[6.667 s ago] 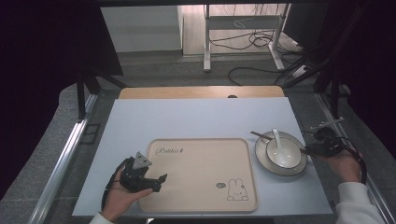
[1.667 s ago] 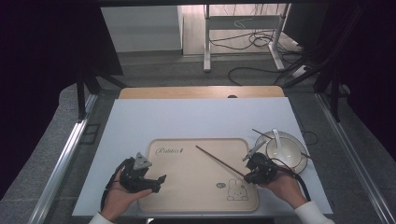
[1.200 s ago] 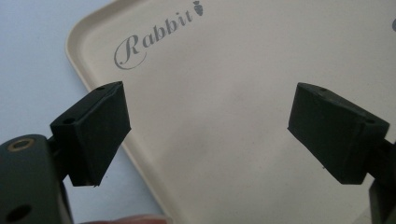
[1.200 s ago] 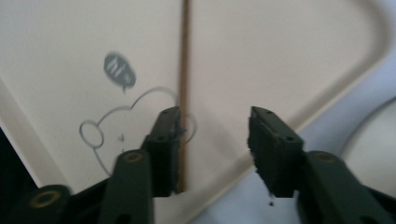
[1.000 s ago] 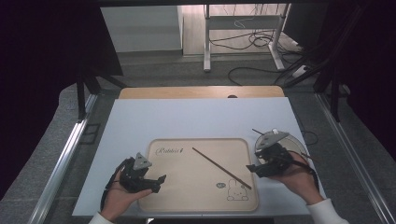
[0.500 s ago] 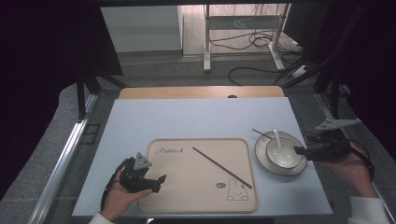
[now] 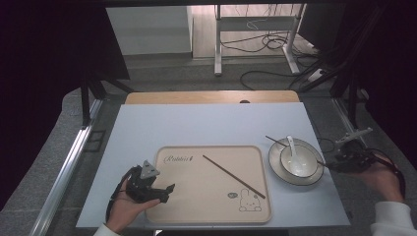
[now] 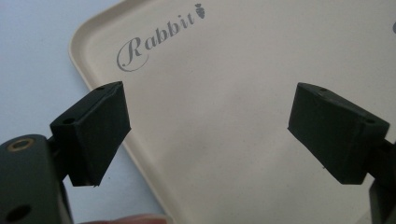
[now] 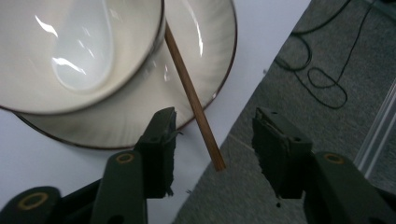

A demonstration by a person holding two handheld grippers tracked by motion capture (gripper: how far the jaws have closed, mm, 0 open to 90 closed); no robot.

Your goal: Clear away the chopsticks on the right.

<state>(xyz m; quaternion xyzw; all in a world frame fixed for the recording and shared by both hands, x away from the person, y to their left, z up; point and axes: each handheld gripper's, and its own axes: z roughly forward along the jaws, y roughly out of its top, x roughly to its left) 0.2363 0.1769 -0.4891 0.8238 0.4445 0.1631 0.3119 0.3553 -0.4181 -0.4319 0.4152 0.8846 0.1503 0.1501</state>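
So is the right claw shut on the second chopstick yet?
Not yet. The right claw has been closing, but gaps remain between both jaws and the chopstick lying against the plate.

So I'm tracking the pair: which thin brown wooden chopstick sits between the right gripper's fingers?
The thin brown wooden chopstick lying under the bowl across the white plate, its end between the open fingers. The other chopstick lies on the beige tray.

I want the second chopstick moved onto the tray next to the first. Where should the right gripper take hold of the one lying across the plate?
Grip the chopstick at its free end, which sticks out past the plate rim over the table edge. Come from that outer side, right gripper fingers straddling the thin stick crosswise. Farther in it runs close beside the bowl, leaving little room.
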